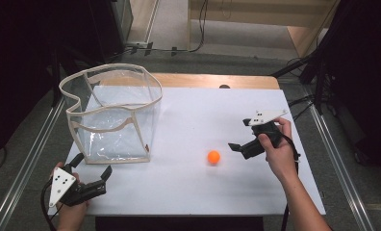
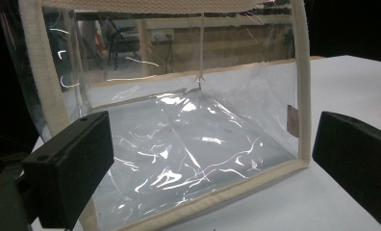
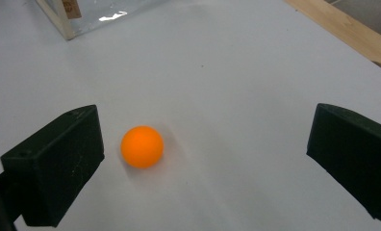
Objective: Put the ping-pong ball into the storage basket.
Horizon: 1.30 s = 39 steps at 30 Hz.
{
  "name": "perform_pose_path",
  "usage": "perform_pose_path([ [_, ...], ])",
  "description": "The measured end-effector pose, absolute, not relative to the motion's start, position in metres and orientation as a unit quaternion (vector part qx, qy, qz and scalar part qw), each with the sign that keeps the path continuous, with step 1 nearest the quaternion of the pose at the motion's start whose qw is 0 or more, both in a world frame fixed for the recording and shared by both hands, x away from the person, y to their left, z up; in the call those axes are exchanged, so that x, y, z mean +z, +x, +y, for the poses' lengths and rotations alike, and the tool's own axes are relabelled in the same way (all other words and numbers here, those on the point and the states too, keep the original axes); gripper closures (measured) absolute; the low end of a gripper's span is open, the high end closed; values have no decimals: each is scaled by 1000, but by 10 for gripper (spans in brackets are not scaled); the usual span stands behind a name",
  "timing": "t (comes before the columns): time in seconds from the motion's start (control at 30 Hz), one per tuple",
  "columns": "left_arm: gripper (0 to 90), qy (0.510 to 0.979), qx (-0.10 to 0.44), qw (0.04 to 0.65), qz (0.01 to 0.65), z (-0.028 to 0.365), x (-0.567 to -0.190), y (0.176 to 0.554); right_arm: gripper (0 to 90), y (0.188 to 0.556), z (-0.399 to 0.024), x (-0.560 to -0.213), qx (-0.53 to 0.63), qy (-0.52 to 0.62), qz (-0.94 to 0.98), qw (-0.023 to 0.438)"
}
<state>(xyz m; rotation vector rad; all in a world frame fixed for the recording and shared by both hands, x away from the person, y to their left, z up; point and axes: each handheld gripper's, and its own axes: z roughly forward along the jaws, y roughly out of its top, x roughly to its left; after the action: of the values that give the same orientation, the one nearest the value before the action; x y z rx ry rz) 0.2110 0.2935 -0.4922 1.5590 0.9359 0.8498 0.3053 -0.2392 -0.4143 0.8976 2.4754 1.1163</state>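
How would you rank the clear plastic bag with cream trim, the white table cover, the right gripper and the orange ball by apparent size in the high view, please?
1. White table cover, largest.
2. Clear plastic bag with cream trim.
3. Right gripper with its body.
4. Small round orange ball, smallest.

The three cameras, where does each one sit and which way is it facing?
High view: above the person's side, looking forward and down on the white table; both forearms, left claw and right claw show.
Left gripper view: on the left claw, facing the clear bag; both jaws show.
Right gripper view: on the right claw, facing the orange ball; both jaws show.
Shared: the bag's corner appears in both gripper views.
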Motion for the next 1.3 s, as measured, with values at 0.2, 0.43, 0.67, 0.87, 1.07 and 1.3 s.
perform_pose_path([
  [0.2,12,655,357,538,393,294,-492,211,0,309,-233,-416,376,311,863,134],
  [0.43,12,656,357,537,392,293,-492,211,0,314,-227,-421,363,307,872,114],
  [0.67,13,657,358,537,391,293,-492,211,0,314,-221,-423,358,302,878,98],
  [0.87,13,657,357,537,390,293,-492,211,0,314,-214,-425,346,295,885,103],
  [1.07,14,657,357,538,390,293,-492,211,0,318,-206,-430,321,296,894,98],
  [1.3,14,656,357,539,390,293,-492,211,0,321,-202,-432,311,293,900,89],
])
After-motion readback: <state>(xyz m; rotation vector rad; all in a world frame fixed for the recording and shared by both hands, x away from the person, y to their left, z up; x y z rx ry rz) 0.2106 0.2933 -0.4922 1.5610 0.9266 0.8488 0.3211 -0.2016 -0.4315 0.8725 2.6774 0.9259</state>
